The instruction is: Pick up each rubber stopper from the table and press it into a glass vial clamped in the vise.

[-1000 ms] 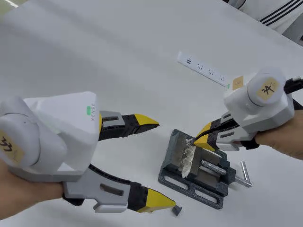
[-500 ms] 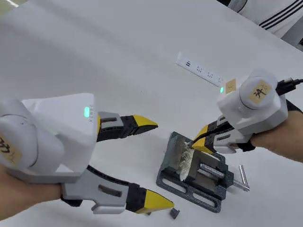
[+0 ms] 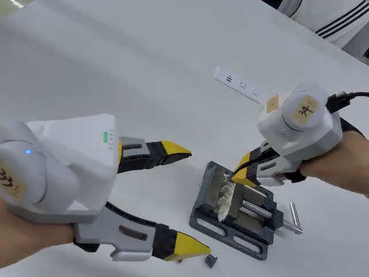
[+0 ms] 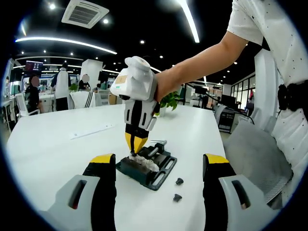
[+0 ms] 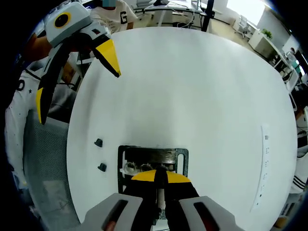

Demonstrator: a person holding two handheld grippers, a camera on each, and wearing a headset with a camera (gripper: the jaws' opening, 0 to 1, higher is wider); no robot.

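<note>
Jaws of the left gripper gape wide and empty, unmoved, near two small dark rubber stoppers loose on the white table, while right of them the closed-tipped right gripper has swung more upright onto clear glass vials in the dark metal vise, likely pressing a stopper home.

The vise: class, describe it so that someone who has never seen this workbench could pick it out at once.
On the white table, look under the yellow tips of the right claw for the vise. Unlike the flat white power strip and two tiny dark stoppers nearby, it is a dark grey block with a silver screw.
</note>
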